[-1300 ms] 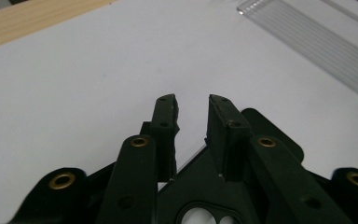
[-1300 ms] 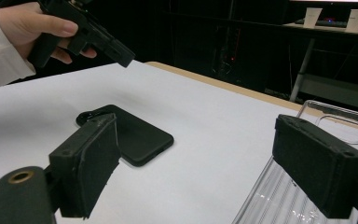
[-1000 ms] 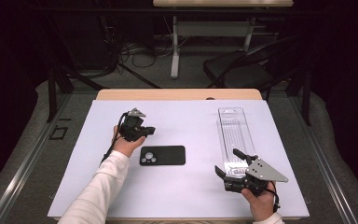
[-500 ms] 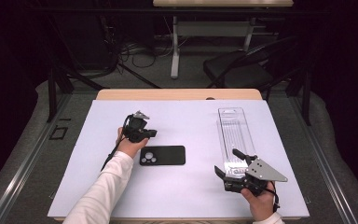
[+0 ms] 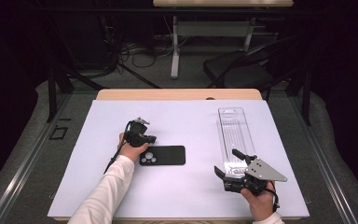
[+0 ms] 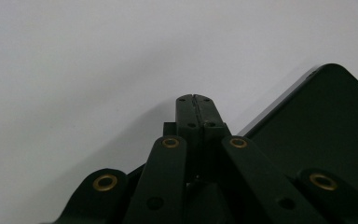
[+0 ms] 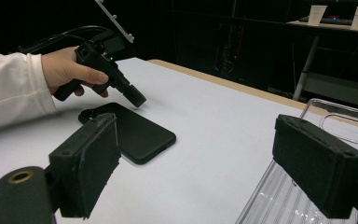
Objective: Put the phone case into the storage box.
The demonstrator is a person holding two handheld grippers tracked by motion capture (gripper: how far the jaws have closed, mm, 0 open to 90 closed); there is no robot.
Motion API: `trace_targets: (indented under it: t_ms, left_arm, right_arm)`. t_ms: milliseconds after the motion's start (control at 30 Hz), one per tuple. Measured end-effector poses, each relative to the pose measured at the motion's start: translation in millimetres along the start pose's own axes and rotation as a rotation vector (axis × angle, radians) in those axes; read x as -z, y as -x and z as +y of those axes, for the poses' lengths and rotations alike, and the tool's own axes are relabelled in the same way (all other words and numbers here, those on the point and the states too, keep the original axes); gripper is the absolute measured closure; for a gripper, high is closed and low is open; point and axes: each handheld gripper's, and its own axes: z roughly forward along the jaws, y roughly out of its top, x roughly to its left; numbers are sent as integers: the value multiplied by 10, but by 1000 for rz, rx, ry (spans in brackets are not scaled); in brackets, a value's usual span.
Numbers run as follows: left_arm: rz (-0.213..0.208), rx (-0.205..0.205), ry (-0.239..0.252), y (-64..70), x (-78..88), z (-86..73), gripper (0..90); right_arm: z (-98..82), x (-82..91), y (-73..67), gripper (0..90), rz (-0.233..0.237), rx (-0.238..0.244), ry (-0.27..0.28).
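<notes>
A black phone [image 5: 163, 155] lies back up on the white mat, camera end to the left. My left gripper [image 5: 149, 139] is shut with nothing in it and points down just beyond the phone's left end. In the left gripper view the closed tips [image 6: 196, 99] hover low over the mat beside the phone's corner [image 6: 326, 135]. A clear phone case [image 5: 236, 135] lies lengthwise at the right. My right gripper [image 5: 227, 173] is open at the case's near end. In the right gripper view its pads [image 7: 93, 158] stand wide apart, with the case [image 7: 345, 122] behind the right one.
The white mat [image 5: 186, 116] covers most of the wooden table; a strip of wood [image 5: 177, 94] shows at the far edge. Beyond the table stand a black chair [image 5: 242, 70] and a desk's legs [image 5: 175, 46] with cables on the floor.
My left gripper has come down toward the mat next to the phone's left end, still shut. The right gripper, phone and case have stayed put.
</notes>
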Motion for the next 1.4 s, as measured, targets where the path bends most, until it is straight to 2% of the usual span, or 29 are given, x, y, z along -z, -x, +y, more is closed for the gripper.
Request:
trace_targets:
  t_ms: [300,467,933,1400]
  left_arm:
    - [-9,-11,-8,14,7,-33,900]
    - [-18,-6,2,2,45,-94,900]
    - [-25,-28,-6,41,150,-230,900]
    - [-26,-82,-7,172,288,-382,900]
  right_arm:
    - [-3,5,6,137,0,-5,-3]
    - [-3,4,6,137,1,-3,-5]
    - [-2,4,4,137,0,-6,-4]
    - [-2,4,2,137,3,-8,-4]
